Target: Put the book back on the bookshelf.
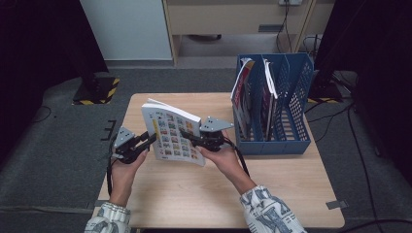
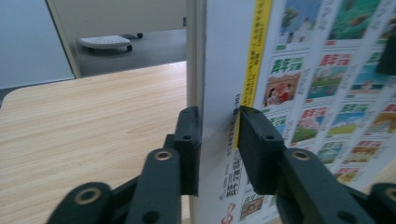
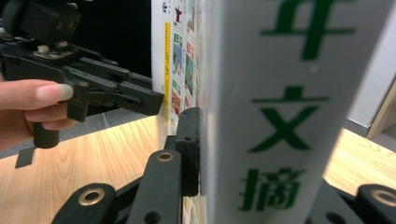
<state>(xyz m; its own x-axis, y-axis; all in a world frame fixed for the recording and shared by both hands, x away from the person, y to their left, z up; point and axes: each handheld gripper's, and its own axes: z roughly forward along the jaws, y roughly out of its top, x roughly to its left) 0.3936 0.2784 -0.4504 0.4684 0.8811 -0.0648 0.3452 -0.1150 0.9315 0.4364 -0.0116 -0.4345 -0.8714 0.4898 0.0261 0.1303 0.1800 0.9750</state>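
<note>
A thick white book (image 1: 172, 136), its cover printed with rows of small coloured pictures, stands held above the wooden table (image 1: 194, 194). My right gripper (image 1: 187, 135) is shut on its right side; in the right gripper view the spine (image 3: 280, 116) with green characters sits between the jaws. My left gripper (image 1: 151, 138) is at the book's left edge. In the left gripper view that edge (image 2: 198, 70) lies between the jaws of the left gripper (image 2: 219, 140). One pad rests against the back, while the other stands a little off the cover.
A blue mesh file holder (image 1: 291, 141) stands at the table's right, with books and magazines (image 1: 243, 92) upright in its slots. Black stands and cables lie on the grey floor around the table. A cabinet stands at the back.
</note>
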